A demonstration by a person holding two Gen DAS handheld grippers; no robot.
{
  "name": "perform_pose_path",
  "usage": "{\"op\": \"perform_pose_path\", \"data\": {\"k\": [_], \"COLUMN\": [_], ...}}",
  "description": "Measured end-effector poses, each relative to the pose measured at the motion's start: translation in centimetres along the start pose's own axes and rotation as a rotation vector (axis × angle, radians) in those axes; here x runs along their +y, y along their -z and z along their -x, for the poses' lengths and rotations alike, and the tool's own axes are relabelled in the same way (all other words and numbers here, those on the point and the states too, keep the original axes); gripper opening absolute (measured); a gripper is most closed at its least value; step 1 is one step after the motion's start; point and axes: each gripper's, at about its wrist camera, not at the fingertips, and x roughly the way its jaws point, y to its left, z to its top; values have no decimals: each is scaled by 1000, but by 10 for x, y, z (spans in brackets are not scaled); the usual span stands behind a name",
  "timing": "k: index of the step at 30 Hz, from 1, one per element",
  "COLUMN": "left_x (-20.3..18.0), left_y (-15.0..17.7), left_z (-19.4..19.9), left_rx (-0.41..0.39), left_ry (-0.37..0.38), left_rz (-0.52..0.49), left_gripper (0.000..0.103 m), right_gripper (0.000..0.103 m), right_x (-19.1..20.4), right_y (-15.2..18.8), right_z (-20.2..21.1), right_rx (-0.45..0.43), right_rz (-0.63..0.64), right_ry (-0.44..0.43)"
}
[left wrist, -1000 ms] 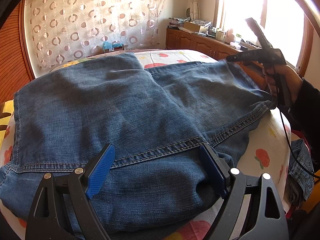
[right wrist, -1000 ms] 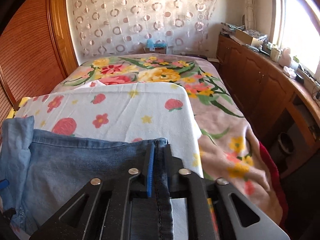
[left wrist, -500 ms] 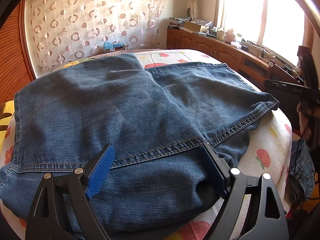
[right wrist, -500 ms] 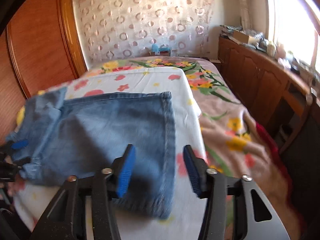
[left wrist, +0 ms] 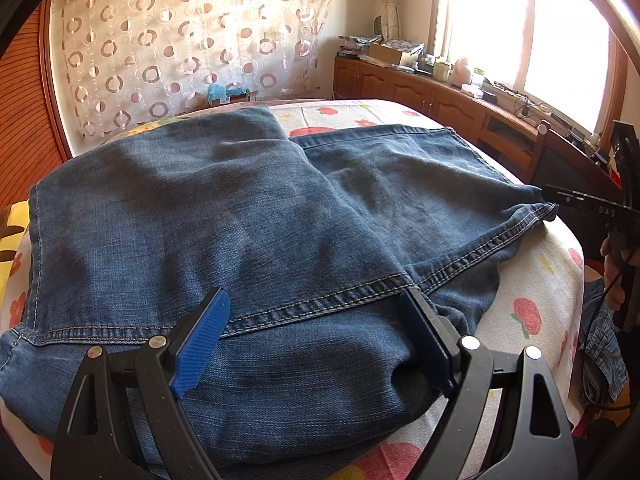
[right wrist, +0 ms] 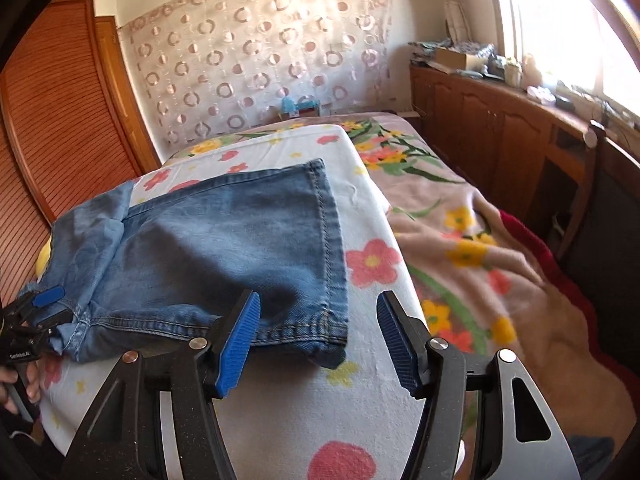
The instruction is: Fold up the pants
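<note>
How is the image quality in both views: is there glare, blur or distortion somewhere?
Left wrist view: the window is overexposed to white, the jeans are sharp, and the fisheye bends the room edges. Right wrist view: the window is also overexposed, the floral blanket looks smeared with blur, the jeans stay fairly clear.

Home bedroom: bed [right wrist: 460, 240], curtain [right wrist: 260, 64].
</note>
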Motion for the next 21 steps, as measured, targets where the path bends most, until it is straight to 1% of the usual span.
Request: {"op": "perform_pose_path", "data": {"k": [6,13,16,18,19,20,21], "left_x": [1,0,4,7,8,9,9], "left_y": [-1,-1,-2,-3,-2,-3,-3], "left_z": [1,3,7,10,11,13,15], "left_rx": [-2,-6,-16,-21,-24,-28,-33], "left_ry": [6,7,16,26,28,28,26], "left_rz": [5,4,22,42,47,51,53], "left_gripper": [87,87,87,87,87,87,87], "right_gripper": [63,63,63,63,58,51,49], "right_x": [-1,-2,-4,-4,-4,-3,-2], "right_y": [3,2,3,4,5,6,6], "right_z": [-10,-12,-12,-13,-13,-13,-15], "right_rx": [30,29,30,33,33,37,46], "right_rz": [11,46,50,46,46,45,44], "right_ry": [15,26,0,-2,-8,-20,-30]}}
